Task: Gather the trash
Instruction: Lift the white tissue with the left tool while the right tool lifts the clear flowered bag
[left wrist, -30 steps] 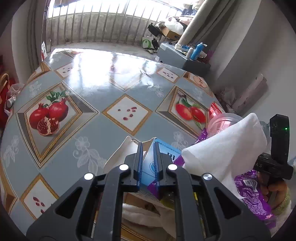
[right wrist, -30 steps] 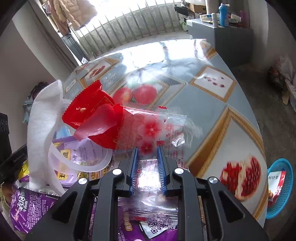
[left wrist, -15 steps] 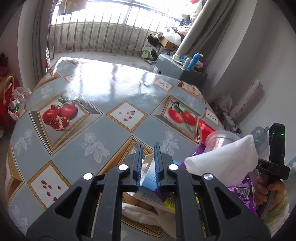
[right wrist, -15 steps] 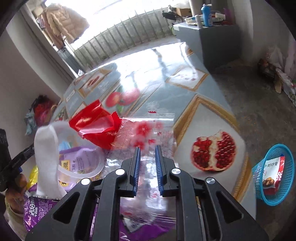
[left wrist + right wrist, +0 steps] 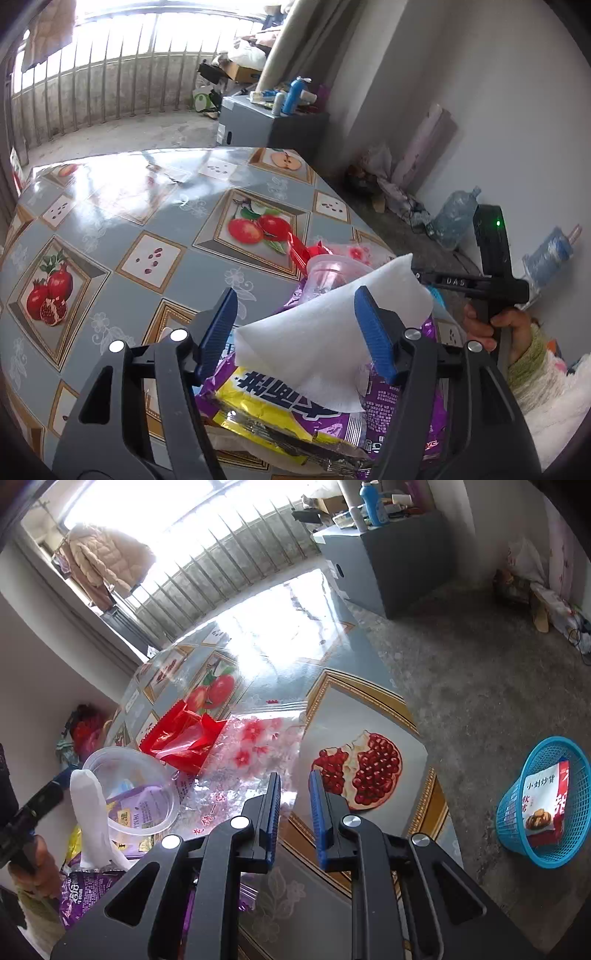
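My left gripper [image 5: 295, 295] hangs over the trash pile, its jaws opening wide with nothing pressed between them. Below it lie a white tissue [image 5: 325, 339], a purple and yellow snack bag [image 5: 280, 402], a clear plastic cup [image 5: 332, 269] and a red wrapper [image 5: 303, 251]. My right gripper [image 5: 294, 779] is over the table's near edge, jaws opening a little, pads on nothing. The clear flower-print bag [image 5: 258, 753] lies just left of its left finger. The red wrapper [image 5: 181, 738], cup [image 5: 129, 794] and tissue [image 5: 90, 812] sit further left.
The fruit-print table [image 5: 110, 206] stretches toward a barred window. A blue basket [image 5: 543, 805] holding a snack pack stands on the floor to the right of the table. A grey cabinet [image 5: 384, 557] with bottles stands at the back. A person's hand [image 5: 484, 328] holds the other gripper's handle.
The left jaws sprang wide and let go of the blue-white packet; that gripper rose and swung right over the pile. The right gripper slid right toward the table edge, jaws parting slightly.
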`<act>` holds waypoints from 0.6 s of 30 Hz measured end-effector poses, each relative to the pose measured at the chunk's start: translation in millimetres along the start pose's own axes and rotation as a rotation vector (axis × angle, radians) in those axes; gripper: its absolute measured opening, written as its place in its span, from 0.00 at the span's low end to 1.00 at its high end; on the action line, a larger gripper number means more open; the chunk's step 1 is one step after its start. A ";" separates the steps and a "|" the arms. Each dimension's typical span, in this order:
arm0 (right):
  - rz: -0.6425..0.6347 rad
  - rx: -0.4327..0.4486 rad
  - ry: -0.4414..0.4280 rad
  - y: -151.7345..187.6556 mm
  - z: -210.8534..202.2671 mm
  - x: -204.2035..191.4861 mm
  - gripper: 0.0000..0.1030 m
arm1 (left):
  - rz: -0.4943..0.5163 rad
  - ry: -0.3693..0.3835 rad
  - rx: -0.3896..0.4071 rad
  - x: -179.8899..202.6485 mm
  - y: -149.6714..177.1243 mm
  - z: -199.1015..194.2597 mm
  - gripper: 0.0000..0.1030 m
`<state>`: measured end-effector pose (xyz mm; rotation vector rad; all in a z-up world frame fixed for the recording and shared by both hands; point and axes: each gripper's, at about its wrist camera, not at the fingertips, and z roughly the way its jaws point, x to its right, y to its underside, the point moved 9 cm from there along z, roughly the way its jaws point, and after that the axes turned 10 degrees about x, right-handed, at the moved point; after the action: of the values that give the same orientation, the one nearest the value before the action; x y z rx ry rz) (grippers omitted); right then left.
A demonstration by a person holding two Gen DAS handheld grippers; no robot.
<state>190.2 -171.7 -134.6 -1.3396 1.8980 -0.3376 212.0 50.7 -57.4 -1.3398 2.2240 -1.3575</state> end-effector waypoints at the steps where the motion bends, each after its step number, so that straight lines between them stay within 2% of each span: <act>1: 0.006 -0.004 0.000 0.7 -0.9 3.7 0.24 | 0.026 -0.006 -0.021 1.5 3.2 8.1 0.61; 3: 0.021 -0.003 0.000 0.7 -1.4 8.3 0.35 | 0.050 -0.017 -0.051 1.2 8.5 16.9 0.62; 6: 0.012 -0.012 0.006 5.6 -0.1 8.3 0.37 | 0.055 -0.003 -0.089 0.2 15.0 26.2 0.62; 13: 0.008 -0.032 0.016 15.5 6.4 0.7 0.39 | 0.063 0.018 -0.106 1.8 18.8 28.1 0.61; 18: -0.003 -0.025 0.035 18.1 7.3 -2.2 0.40 | 0.073 0.014 -0.125 2.5 22.2 26.8 0.49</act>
<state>183.5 -160.8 -149.4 -1.3608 1.9354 -0.3416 213.0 36.3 -89.2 -1.2784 2.3777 -1.2255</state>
